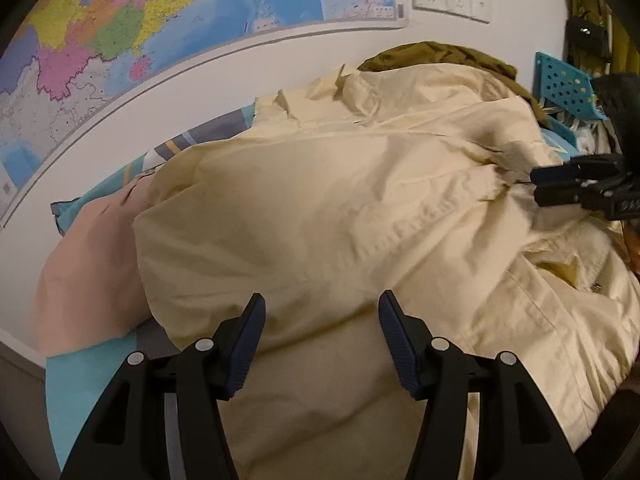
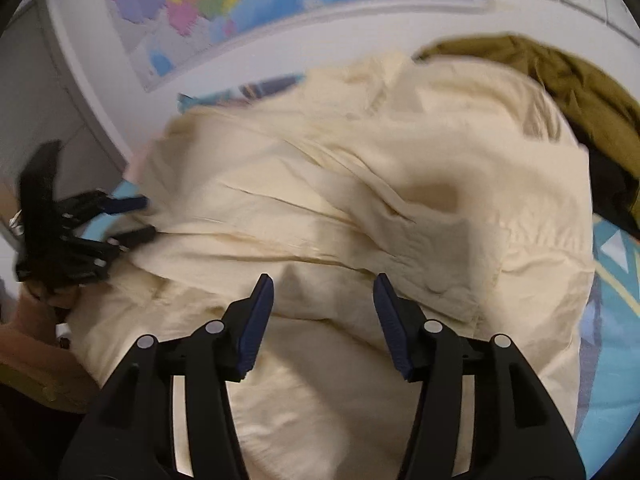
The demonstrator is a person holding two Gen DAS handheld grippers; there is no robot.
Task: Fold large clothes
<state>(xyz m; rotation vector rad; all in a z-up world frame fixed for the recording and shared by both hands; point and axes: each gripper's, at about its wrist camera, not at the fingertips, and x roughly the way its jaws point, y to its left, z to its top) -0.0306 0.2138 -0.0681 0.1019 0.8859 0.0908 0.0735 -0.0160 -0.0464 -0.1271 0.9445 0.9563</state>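
Cream shirt (image 1: 320, 208) spread on patterned bed (image 1: 88, 392), wall map (image 1: 120, 20) behind, both hand-held grippers (image 1: 322, 320) (image 2: 323, 300) released.

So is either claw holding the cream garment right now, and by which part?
Neither. The left claw and right claw both stand open above the cream garment, with no fabric pinched between their pads.

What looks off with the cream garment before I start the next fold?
The cream garment is not flat: it lies humped and creased, with a wrinkled ridge near its right side and its collar end rumpled against the olive garment. Its left edge overlaps a pink cloth. Nothing looks torn or spilled.
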